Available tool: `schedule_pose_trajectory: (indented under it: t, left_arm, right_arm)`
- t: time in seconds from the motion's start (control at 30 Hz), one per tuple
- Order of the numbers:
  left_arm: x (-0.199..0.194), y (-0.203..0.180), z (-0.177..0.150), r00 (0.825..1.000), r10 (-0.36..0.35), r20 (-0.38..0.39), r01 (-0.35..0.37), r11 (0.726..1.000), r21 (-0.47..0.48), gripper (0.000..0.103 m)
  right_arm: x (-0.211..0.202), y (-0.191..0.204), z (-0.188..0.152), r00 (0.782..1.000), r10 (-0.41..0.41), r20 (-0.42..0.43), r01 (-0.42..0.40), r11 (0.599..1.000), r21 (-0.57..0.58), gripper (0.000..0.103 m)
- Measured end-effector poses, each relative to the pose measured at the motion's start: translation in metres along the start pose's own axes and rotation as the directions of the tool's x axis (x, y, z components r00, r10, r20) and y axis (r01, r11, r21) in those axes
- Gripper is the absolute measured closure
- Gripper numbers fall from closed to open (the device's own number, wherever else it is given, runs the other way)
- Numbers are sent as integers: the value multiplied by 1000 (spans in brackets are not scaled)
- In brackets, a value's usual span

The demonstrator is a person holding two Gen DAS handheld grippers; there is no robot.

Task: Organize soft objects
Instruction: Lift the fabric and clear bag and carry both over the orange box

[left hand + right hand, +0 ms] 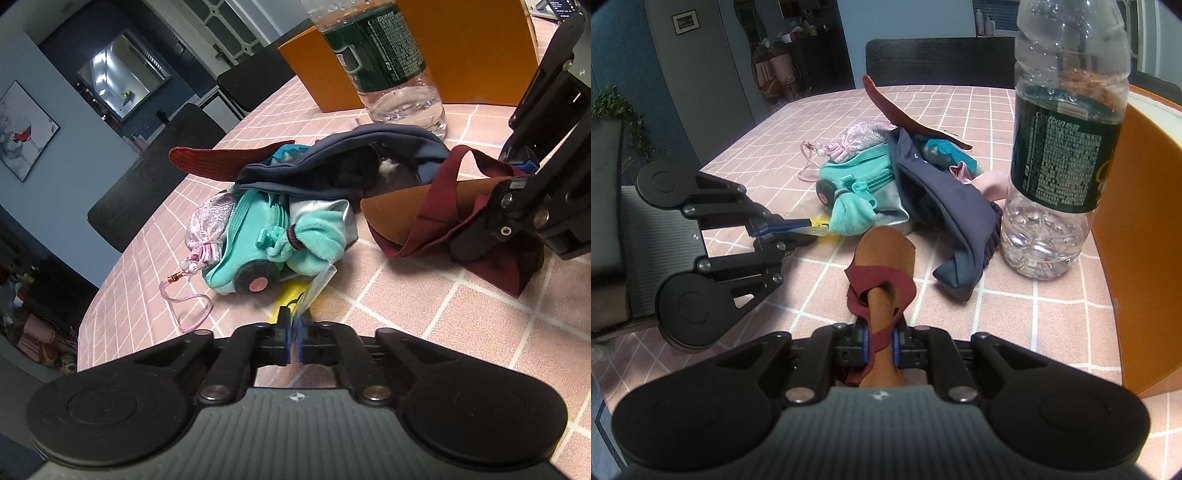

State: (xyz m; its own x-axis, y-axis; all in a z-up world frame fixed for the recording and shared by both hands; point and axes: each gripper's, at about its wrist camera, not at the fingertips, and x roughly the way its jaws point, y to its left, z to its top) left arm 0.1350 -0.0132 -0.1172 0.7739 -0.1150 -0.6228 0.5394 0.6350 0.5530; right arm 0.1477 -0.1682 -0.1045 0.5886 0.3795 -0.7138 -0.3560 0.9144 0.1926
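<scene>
A pile of soft things lies on the pink checked tablecloth (pixel 461 314): a teal plush pouch (pixel 255 236) (pixel 857 181), a navy cloth (pixel 332 162) (pixel 945 221), a pink satin pouch (pixel 210 221) (pixel 860 138) and a dark red piece (pixel 221 160) (pixel 905 118). My left gripper (pixel 294 332) (pixel 786 227) is shut on a clear plastic tag with yellow (pixel 314 291) (pixel 816 229) at the teal pouch. My right gripper (pixel 881 345) (pixel 517 184) is shut on a rolled tan and maroon cloth (pixel 882 273) (pixel 424 210) held just above the table.
A water bottle (pixel 1060 147) (pixel 388 62) stands behind the pile. An orange box (pixel 1137 240) (pixel 461 55) stands to the right. Dark chairs (pixel 155 177) (pixel 938 62) line the table's far edge.
</scene>
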Motion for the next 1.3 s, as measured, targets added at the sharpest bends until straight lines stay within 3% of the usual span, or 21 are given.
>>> schedule_pose_trajectory:
  t: [0.47,0.83,1.07,1.3]
  left_arm:
    - [-45,10,3,1000,3,-4,-4,992,-127,103]
    - [-101,26,11,996,-86,16,86,945,-315,103]
    - [-123,26,15,980,-197,23,191,900,-392,103]
    - [-144,15,25,937,-340,84,342,837,-427,103]
  right_arm:
    - [-33,8,-1,999,-7,47,8,1000,-27,95]
    - [-73,14,-1,997,8,72,-6,999,-32,95]
    - [-105,12,-7,998,39,49,-38,999,-19,95]
    - [-134,0,-20,999,48,14,-48,999,1,95]
